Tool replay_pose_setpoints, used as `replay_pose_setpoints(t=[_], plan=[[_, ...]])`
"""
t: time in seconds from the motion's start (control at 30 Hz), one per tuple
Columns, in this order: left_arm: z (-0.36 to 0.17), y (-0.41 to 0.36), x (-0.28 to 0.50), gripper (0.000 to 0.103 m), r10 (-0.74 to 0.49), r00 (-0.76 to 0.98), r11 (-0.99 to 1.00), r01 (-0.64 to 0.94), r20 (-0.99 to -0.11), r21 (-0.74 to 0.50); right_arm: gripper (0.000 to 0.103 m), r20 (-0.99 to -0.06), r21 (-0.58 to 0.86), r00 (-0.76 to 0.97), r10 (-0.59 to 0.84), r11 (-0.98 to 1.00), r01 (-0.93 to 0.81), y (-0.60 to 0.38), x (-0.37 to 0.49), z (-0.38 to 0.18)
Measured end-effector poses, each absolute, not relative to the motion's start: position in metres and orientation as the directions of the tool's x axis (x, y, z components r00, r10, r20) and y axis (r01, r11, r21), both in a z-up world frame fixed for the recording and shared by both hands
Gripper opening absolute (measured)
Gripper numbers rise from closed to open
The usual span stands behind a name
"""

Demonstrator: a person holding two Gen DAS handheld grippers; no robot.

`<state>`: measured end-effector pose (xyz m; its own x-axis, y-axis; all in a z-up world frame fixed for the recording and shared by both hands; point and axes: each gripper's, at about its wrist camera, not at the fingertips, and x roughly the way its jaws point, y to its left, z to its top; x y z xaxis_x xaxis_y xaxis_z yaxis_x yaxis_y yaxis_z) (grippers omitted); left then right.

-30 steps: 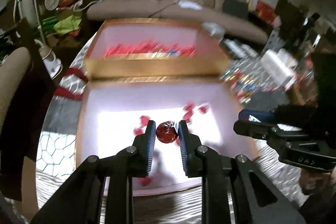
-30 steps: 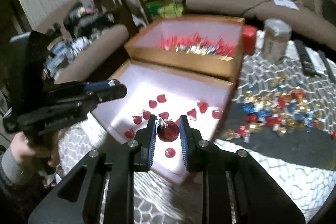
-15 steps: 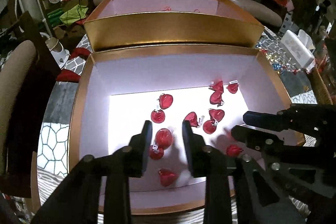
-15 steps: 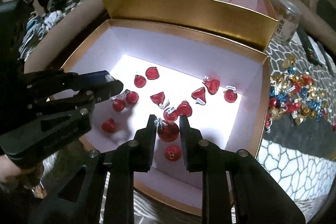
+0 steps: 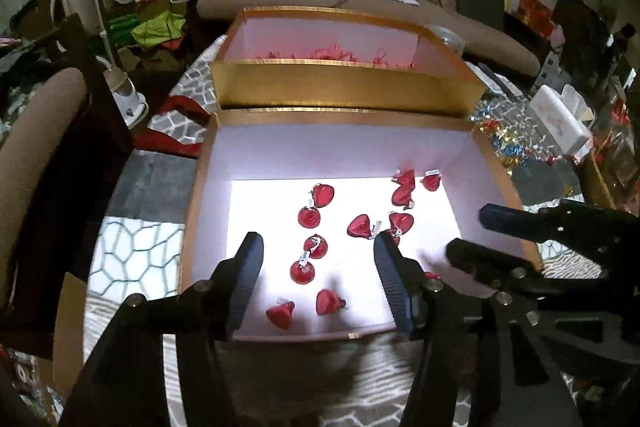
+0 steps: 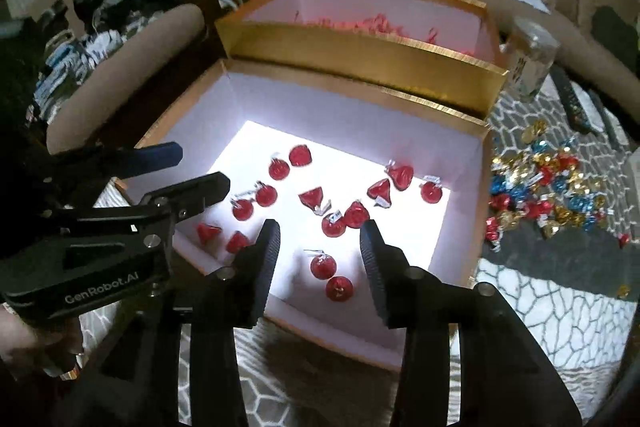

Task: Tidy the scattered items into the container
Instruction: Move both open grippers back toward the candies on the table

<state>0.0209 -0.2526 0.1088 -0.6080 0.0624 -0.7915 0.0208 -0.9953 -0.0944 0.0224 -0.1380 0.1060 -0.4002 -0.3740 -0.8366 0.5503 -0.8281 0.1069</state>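
Note:
A gold-rimmed box [image 5: 340,111] [image 6: 360,83] with a white inside holds several red foil candies [image 5: 362,225] [image 6: 310,197] on its floor. My left gripper [image 5: 318,247] [image 6: 200,167] hangs over the near part of the box. Its jaws are opening with nothing pressed between them, and a red candy [image 5: 316,246] lies on the floor below the gap. To the right, my right gripper [image 6: 320,233] [image 5: 470,231] is also opening and holds nothing. A red candy [image 6: 323,265] lies loose under it. Mixed foil candies [image 6: 548,195] [image 5: 504,143] are scattered on the table right of the box.
A second gold box [image 5: 344,83] [image 6: 360,47] with red candies stands right behind the first. A glass jar [image 6: 532,63] and a remote [image 6: 572,103] sit at the right. A white box [image 5: 560,119] lies beyond the candies. A chair [image 5: 36,147] is on the left.
Both grippers were shut on a red candy each. Their jaws have spread and both candies now lie on the box floor. Both hands shifted over the box.

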Motion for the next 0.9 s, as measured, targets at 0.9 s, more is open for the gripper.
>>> replay_pose_setpoints(t=[0.9], plan=[[0.161, -0.09, 0.058, 0.079, 0.259, -0.695, -0.963, -0.133, -0.67, -0.235, 0.061, -0.753, 0.205, -0.539, -0.378, -0.912, 0.355, 0.104, 0.062, 0.172]])
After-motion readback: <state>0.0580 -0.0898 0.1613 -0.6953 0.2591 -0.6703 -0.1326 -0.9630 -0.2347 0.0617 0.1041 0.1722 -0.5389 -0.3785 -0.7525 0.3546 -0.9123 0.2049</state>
